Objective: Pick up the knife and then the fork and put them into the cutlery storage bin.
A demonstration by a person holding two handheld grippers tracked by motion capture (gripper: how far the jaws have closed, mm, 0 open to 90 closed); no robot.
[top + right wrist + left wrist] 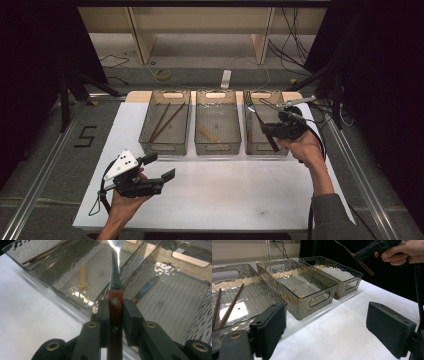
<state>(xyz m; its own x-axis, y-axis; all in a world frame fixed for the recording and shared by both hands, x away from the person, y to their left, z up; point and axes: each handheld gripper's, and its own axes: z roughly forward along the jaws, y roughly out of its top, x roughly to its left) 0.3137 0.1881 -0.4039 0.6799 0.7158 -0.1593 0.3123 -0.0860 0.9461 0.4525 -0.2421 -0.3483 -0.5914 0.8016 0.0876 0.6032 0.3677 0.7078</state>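
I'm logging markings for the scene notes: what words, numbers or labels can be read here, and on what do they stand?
"5": black tape figure on the grey floor left of the table.
Blue patch on the utensil lying in the right bin: possibly a label, too blurred to read.
No readable text on the bins, the held fork or either gripper.

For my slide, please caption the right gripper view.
Right gripper clamps a wooden-handled fork above the clear bins.
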